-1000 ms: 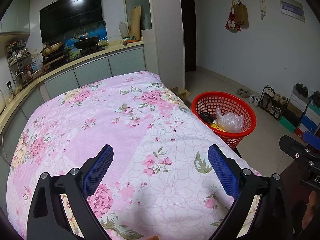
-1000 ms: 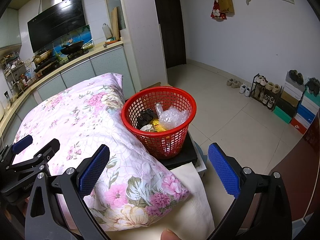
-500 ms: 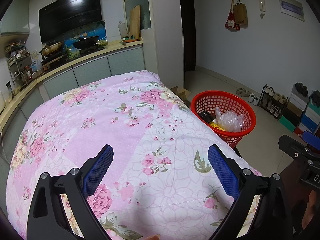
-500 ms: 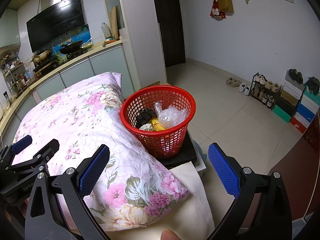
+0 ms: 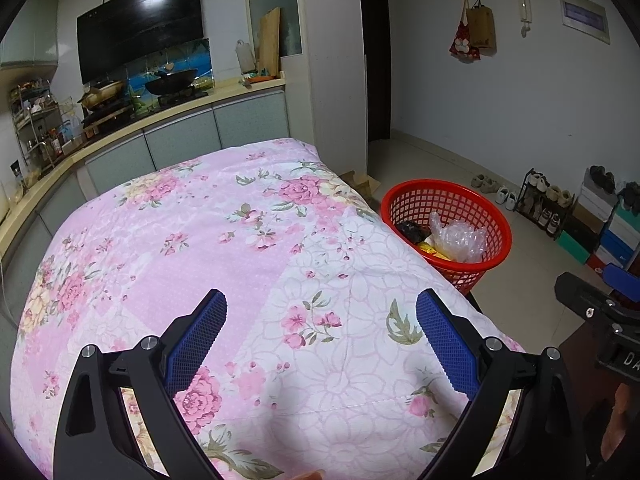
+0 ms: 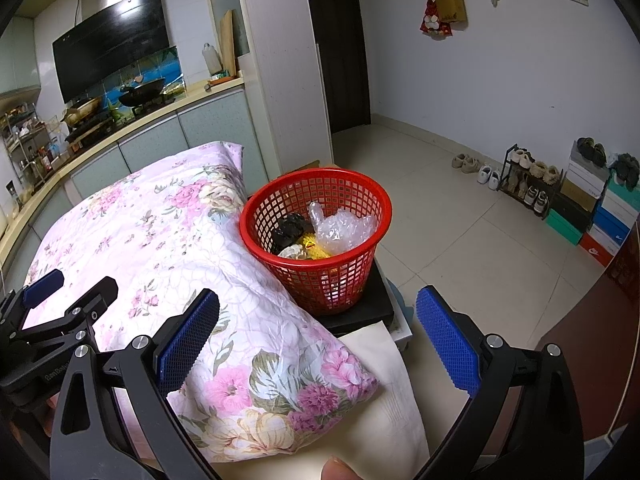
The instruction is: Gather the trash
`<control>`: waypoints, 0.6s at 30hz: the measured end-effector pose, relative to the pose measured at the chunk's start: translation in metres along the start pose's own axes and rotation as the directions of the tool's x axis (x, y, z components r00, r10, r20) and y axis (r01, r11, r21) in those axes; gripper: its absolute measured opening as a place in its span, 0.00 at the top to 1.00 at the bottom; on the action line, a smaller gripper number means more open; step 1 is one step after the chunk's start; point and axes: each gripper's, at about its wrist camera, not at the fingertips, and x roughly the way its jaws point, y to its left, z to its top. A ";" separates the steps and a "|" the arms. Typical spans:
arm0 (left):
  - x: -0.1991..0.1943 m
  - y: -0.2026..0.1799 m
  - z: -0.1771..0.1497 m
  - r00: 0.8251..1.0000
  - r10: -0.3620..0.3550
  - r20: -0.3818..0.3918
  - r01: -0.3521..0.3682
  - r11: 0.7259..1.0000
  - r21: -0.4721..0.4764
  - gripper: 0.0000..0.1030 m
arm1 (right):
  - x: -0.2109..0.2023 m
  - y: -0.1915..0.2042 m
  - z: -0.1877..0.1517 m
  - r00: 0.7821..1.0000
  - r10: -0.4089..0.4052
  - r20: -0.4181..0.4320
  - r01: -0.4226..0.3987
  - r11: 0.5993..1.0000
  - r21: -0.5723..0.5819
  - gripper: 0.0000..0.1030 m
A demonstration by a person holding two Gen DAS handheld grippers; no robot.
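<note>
A red mesh basket (image 6: 320, 240) (image 5: 450, 216) stands on a black slab beside the pink floral quilt (image 5: 224, 264) (image 6: 160, 248). Inside it lie a clear crumpled plastic bag (image 6: 342, 228) (image 5: 458, 238), a black lump (image 6: 290, 228) and yellow scraps (image 6: 314, 250). My left gripper (image 5: 322, 338) hovers open over the quilt's near end with nothing between its blue pads. My right gripper (image 6: 318, 340) is open and empty too, short of the basket; the left gripper's body (image 6: 56, 320) shows at its left.
A kitchen counter (image 5: 168, 116) with a wok and stove runs behind the quilt. A white pillar (image 6: 288, 80) and dark doorway stand behind the basket. A shoe rack (image 6: 528, 180) and stacked boxes (image 6: 604, 216) line the right wall across tiled floor (image 6: 460, 232).
Both views have drifted very slightly; the basket sits a touch lower-left in the frames. The grippers stay open and nothing was picked up or dropped.
</note>
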 end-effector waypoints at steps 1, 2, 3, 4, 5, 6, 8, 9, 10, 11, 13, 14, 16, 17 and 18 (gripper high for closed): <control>0.000 0.001 -0.001 1.000 -0.005 -0.001 0.005 1.000 -0.003 0.10 | 0.001 0.000 -0.001 1.000 0.000 -0.001 0.000 1.000 0.000 0.07; 0.001 0.002 -0.001 1.000 -0.013 0.000 0.013 1.000 -0.009 0.10 | 0.000 -0.001 -0.002 1.000 -0.001 -0.002 0.001 1.000 0.000 0.07; 0.001 0.003 -0.002 1.000 -0.023 0.005 0.023 1.000 -0.014 0.10 | 0.002 0.001 0.000 1.000 -0.002 -0.003 0.002 1.000 0.001 0.07; 0.001 0.004 -0.002 1.000 -0.026 0.010 0.027 1.000 -0.017 0.10 | 0.002 0.001 -0.001 1.000 -0.002 -0.003 0.002 1.000 0.001 0.07; 0.000 0.005 -0.003 0.999 -0.027 0.019 0.027 0.999 -0.017 0.10 | 0.002 -0.001 -0.002 1.000 -0.004 -0.004 0.004 1.000 0.002 0.07; -0.001 0.005 -0.003 0.999 -0.024 0.024 0.024 1.000 -0.015 0.10 | 0.002 0.000 -0.001 1.000 -0.004 -0.005 0.004 1.000 0.003 0.07; -0.002 0.005 -0.003 0.999 -0.023 0.031 0.024 1.000 -0.012 0.10 | 0.003 -0.001 -0.001 1.000 -0.007 -0.008 0.007 1.000 0.005 0.07; -0.002 0.005 -0.002 0.999 -0.025 0.028 0.026 1.000 -0.016 0.10 | 0.003 -0.001 -0.001 1.000 -0.009 -0.011 0.010 1.000 0.004 0.07; 0.000 0.008 -0.002 0.999 -0.028 0.018 0.028 0.999 -0.025 0.10 | 0.004 0.000 -0.001 1.000 -0.011 -0.012 0.011 1.000 0.003 0.07; 0.000 0.011 -0.001 1.000 -0.029 0.011 0.029 0.999 -0.031 0.10 | 0.003 0.000 -0.001 1.000 -0.013 -0.013 0.013 1.000 0.002 0.07; -0.002 0.018 -0.001 1.000 -0.007 0.004 0.007 0.999 -0.043 0.10 | 0.001 0.004 -0.002 1.000 -0.009 -0.006 0.009 1.000 -0.011 0.07; -0.004 0.023 -0.002 1.000 0.013 0.009 -0.013 0.999 -0.044 0.10 | 0.002 0.008 -0.002 1.000 -0.005 -0.004 0.004 1.000 -0.018 0.07; -0.007 0.034 -0.004 0.998 0.056 0.013 -0.055 0.997 -0.047 0.10 | 0.000 0.020 -0.008 1.000 0.026 0.002 -0.026 0.999 -0.046 0.07; -0.008 0.041 -0.006 0.997 0.075 0.013 -0.074 0.996 -0.056 0.10 | 0.000 0.030 -0.013 0.999 0.052 0.003 -0.052 0.997 -0.065 0.07; -0.008 0.050 -0.008 0.995 0.098 0.012 -0.097 0.993 -0.069 0.10 | 0.000 0.030 -0.013 0.999 0.052 0.003 -0.052 0.997 -0.065 0.07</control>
